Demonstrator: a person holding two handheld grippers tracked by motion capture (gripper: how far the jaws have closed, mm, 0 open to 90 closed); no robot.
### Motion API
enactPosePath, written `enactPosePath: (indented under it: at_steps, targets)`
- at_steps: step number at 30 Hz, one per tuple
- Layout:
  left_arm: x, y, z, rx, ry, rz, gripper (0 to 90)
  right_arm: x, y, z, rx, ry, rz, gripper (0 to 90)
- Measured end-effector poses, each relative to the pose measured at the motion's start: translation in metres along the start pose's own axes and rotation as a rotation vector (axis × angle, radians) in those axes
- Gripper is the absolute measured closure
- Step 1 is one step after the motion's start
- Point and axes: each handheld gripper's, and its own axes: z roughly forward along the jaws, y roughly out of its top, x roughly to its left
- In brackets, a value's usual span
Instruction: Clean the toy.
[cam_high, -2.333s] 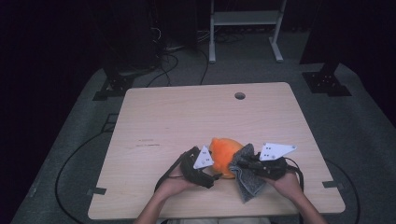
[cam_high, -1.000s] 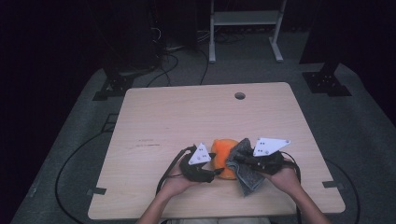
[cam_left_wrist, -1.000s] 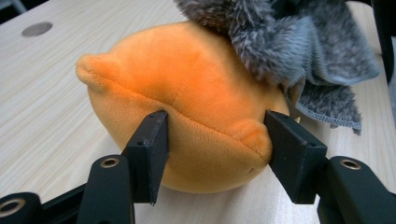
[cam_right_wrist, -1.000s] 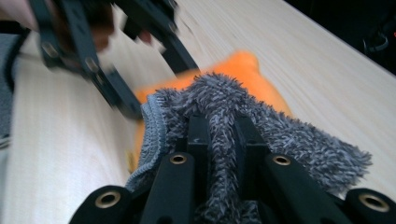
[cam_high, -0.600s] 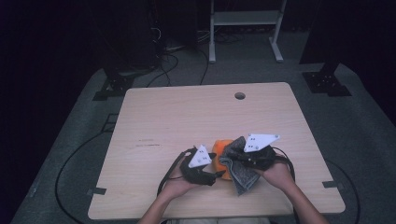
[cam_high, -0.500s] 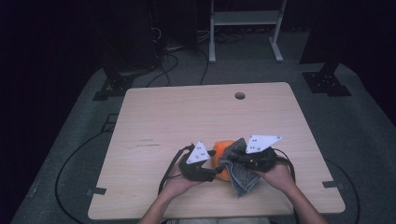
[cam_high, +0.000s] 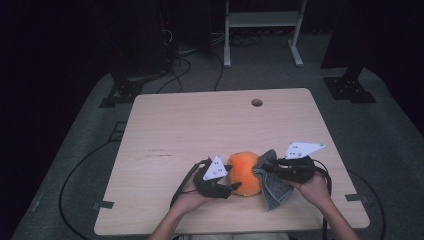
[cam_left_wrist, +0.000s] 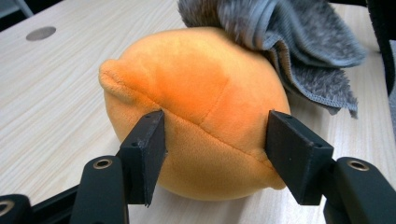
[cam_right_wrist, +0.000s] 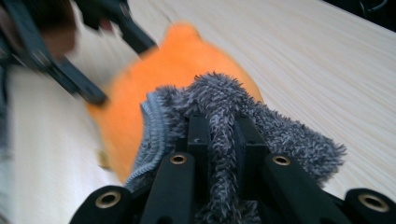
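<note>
Plush orange (cam_left_wrist: 196, 107) clamped in left tongs (cam_left_wrist: 215, 154), mid-wipe; grey cloth (cam_right_wrist: 224, 116) pinched in right tongs (cam_right_wrist: 223, 140); next, rubbing across top.

Pale wooden table (cam_high: 200, 125), rectangular with rounded corners, standing on grey floor (cam_high: 390, 145). Round cable hole (cam_high: 257, 102) near the far edge. Well nearer than the hole, close to the near edge, an orange plush toy (cam_high: 244, 172) resting on the wood. Just right of the toy and touching it, a grey cloth (cam_high: 274, 187), its lower part lying on the tabletop.
</note>
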Motion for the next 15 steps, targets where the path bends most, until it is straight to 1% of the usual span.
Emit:
enactPosePath:
  at_steps: [1, 2, 3, 4, 5, 6, 7, 9, 10, 11, 12, 13, 14, 15]
  targets:
    - [-0.001, 0.0, 0.001, -0.009, -0.002, 0.006, 37.8, 0.005, 0.006, -0.001, -0.022, 0.006, -0.017, 79.1]
    - [-0.003, 0.001, 0.001, -0.005, -0.002, 0.017, 37.9, 0.011, 0.015, -0.001, -0.04, 0.02, -0.042, 79.1]
    - [-0.005, 0.001, 0.0, -0.001, -0.01, 0.043, 38.1, 0.021, 0.029, 0.004, -0.036, 0.03, -0.089, 79.1]
    - [-0.005, 0.001, 0.0, -0.001, -0.01, 0.043, 38.3, 0.021, 0.029, 0.004, -0.036, 0.03, -0.089, 79.1]
    - [-0.007, 0.0, 0.0, 0.011, -0.018, 0.073, 38.7, 0.028, 0.042, 0.014, -0.013, 0.033, -0.137, 79.1]
    - [-0.007, 0.0, 0.0, 0.011, -0.018, 0.073, 38.8, 0.028, 0.042, 0.014, -0.013, 0.033, -0.137, 79.1]
    - [-0.008, -0.001, -0.001, 0.02, -0.018, 0.082, 39.0, 0.029, 0.049, 0.024, 0.02, 0.036, -0.158, 79.1]
    - [-0.004, -0.006, -0.003, 0.028, -0.03, 0.066, 39.5, 0.026, 0.048, 0.031, 0.051, 0.046, -0.146, 79.1]
    - [-0.004, -0.006, -0.003, 0.028, -0.03, 0.066, 39.7, 0.026, 0.048, 0.031, 0.051, 0.046, -0.146, 79.1]
    - [-0.001, -0.01, -0.003, 0.032, -0.035, 0.051, 40.1, 0.021, 0.042, 0.03, 0.053, 0.038, -0.119, 79.2]
    - [-0.001, -0.01, -0.003, 0.032, -0.035, 0.051, 40.1, 0.021, 0.042, 0.03, 0.053, 0.038, -0.119, 79.2]
    - [0.001, -0.012, -0.004, 0.041, -0.034, 0.045, 40.2, 0.015, 0.036, 0.027, 0.051, 0.02, -0.096, 79.2]
    - [0.001, -0.012, -0.004, 0.041, -0.034, 0.045, 40.1, 0.015, 0.036, 0.027, 0.051, 0.02, -0.096, 79.2]
    - [0.001, -0.012, -0.005, 0.044, -0.032, 0.043, 40.1, 0.011, 0.032, 0.025, 0.052, 0.013, -0.08, 79.2]
